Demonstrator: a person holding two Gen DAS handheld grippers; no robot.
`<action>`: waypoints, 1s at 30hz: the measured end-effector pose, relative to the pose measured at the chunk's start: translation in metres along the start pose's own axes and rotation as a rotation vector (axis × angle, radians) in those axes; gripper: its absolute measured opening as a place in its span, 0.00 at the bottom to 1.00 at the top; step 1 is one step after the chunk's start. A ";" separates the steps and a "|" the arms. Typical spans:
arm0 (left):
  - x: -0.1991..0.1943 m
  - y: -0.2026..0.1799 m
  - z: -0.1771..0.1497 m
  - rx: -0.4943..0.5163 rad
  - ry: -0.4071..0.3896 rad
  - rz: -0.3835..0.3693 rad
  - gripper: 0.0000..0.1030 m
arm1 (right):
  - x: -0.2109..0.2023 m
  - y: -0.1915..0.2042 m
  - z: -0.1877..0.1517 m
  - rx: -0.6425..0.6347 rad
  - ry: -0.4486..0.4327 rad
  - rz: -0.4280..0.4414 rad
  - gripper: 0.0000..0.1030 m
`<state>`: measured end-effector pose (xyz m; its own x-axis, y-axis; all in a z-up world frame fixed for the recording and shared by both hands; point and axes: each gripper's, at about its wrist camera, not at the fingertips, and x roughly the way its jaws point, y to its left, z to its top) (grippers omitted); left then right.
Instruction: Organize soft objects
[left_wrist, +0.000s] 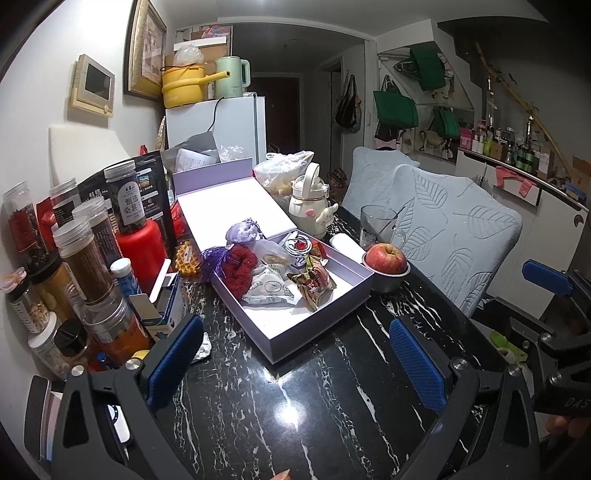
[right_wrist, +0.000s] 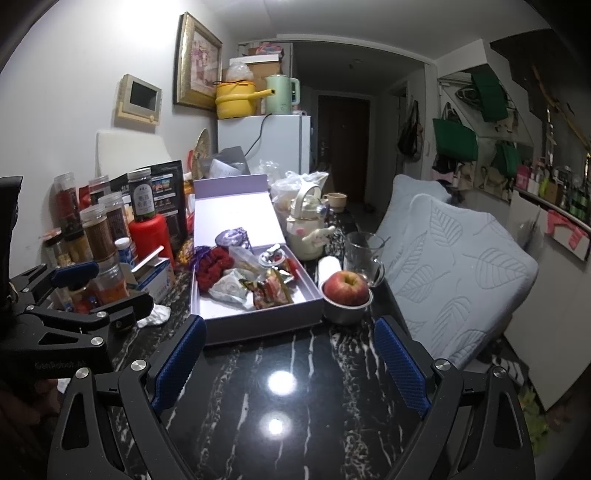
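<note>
Jaws of the left gripper (left_wrist: 295, 349) and right gripper (right_wrist: 290, 356) are held wide and empty above the black marble desk (right_wrist: 295, 406), while soft items are seen inside the open lilac box (left_wrist: 314, 325), beside an apple (right_wrist: 346, 283).

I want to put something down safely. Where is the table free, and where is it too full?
Free: the black marble table between the lavender box and both open grippers, left and right. The box's near end is bare too. Crowded: jars left of the box; apple bowl and glass mug to its right.
</note>
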<state>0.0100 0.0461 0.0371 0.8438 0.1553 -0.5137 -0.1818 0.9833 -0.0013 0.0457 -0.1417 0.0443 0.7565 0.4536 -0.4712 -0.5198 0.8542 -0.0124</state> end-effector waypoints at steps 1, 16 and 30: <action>0.000 0.000 0.000 0.001 0.001 0.004 1.00 | 0.000 0.000 0.000 0.000 0.001 0.000 0.91; 0.004 -0.004 0.006 0.027 0.009 0.012 1.00 | 0.008 0.001 0.003 -0.006 0.014 0.005 0.91; 0.008 0.000 0.005 0.014 0.025 0.009 1.00 | 0.012 0.000 0.004 -0.008 0.019 0.010 0.91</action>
<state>0.0197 0.0477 0.0375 0.8292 0.1618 -0.5351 -0.1821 0.9832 0.0152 0.0559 -0.1353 0.0424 0.7433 0.4574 -0.4881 -0.5311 0.8472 -0.0149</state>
